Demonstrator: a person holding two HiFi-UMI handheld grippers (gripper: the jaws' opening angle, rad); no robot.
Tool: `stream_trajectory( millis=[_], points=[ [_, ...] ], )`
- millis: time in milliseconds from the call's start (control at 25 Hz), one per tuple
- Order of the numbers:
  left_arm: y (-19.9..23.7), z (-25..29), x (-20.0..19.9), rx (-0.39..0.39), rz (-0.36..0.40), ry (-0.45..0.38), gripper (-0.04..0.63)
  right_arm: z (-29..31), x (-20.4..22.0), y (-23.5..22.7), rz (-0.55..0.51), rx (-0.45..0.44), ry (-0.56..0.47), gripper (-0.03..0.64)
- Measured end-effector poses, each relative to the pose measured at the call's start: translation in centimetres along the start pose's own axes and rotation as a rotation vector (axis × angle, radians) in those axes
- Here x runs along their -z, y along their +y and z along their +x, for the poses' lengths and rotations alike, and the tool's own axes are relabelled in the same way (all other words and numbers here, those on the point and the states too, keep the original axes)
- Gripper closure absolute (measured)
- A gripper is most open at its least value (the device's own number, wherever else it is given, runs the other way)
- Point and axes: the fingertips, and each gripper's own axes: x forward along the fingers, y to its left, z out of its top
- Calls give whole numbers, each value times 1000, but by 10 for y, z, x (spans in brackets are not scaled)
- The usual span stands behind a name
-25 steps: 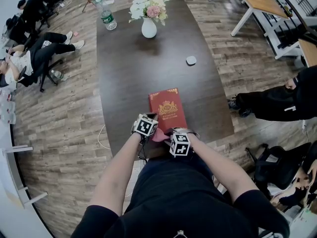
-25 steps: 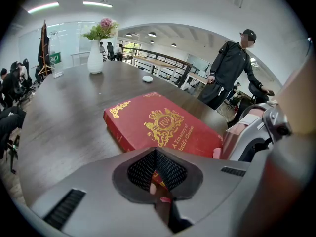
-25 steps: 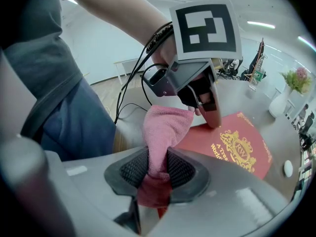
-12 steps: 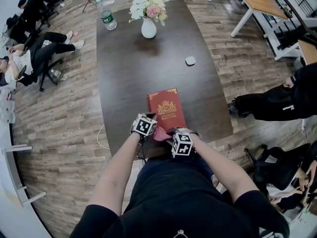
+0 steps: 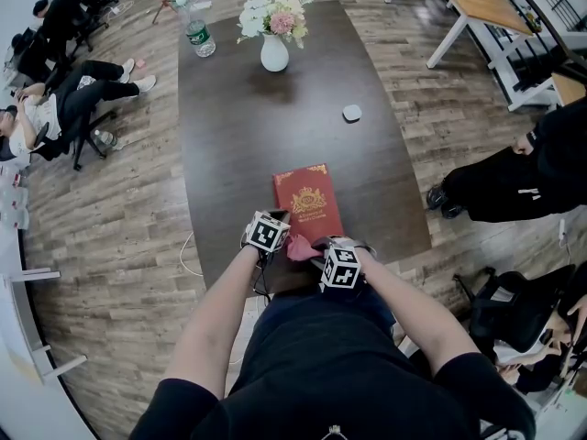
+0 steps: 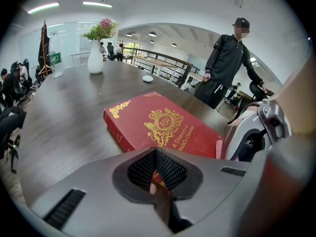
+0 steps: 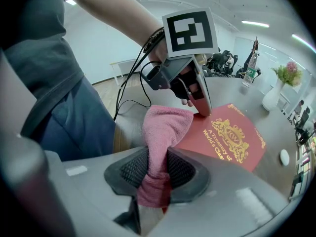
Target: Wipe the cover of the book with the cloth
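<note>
A red book [image 5: 309,202] with a gold crest lies on the dark table [image 5: 257,126] near its front edge. My left gripper [image 5: 276,222] is shut, and its tip rests at the book's near left corner [image 7: 203,105]. My right gripper [image 5: 310,248] is shut on a pink cloth [image 5: 298,248] just off the book's near edge. In the right gripper view the cloth [image 7: 163,130] sticks up from between the jaws and bunches over the book [image 7: 232,137]. The left gripper view looks across the cover [image 6: 163,125] and catches the right gripper [image 6: 256,132] at the right.
A white vase of flowers [image 5: 275,42], a water bottle [image 5: 199,33] and a small white object [image 5: 353,113] stand at the table's far end. A person in black [image 5: 518,183] stands right of the table. Seated people [image 5: 55,99] are at the left.
My right gripper with the cloth has edged slightly to the right. The left gripper and the book have stayed put. The person at the right has shifted.
</note>
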Motion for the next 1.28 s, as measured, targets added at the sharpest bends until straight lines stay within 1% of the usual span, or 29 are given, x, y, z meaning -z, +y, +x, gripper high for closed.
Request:
stream_trajectory(
  millis=[200, 1280],
  points=[
    [0, 3, 2, 3, -9, 3, 600, -3, 6, -2, 5, 6, -1, 506],
    [0, 3, 1, 10, 0, 5, 600, -23, 38, -13, 40, 35, 27, 506]
  ],
)
